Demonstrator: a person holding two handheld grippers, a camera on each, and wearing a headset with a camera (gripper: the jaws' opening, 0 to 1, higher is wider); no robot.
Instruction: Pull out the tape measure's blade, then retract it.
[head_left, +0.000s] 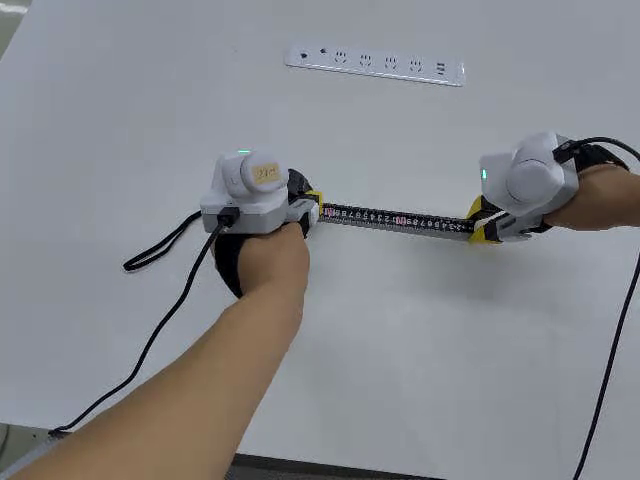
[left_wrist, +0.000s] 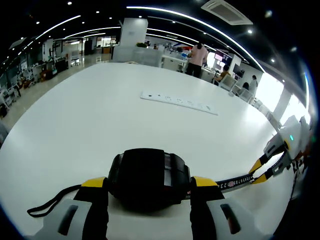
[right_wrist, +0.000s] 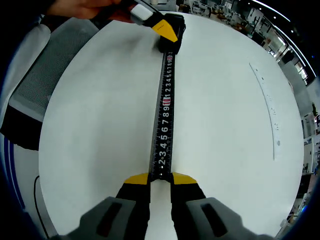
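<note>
The black tape measure case (left_wrist: 148, 177) sits on the white table, clamped between the yellow-tipped jaws of my left gripper (left_wrist: 149, 184); in the head view the case (head_left: 298, 187) peeks out past that gripper (head_left: 305, 207). Its black blade (head_left: 395, 219) with white numbers stretches right to my right gripper (head_left: 480, 228), which is shut on the blade's end. In the right gripper view the blade (right_wrist: 165, 115) runs from between the yellow jaw tips of the right gripper (right_wrist: 160, 178) up to the case (right_wrist: 171, 31). A black wrist strap (head_left: 160, 247) trails left from the case.
A white power strip (head_left: 375, 64) lies flat at the table's far side. Black cables hang from both grippers, one (head_left: 150, 340) running toward the table's near-left edge. The table's near edge (head_left: 300, 462) is close to the person's forearm. People stand far off in the room.
</note>
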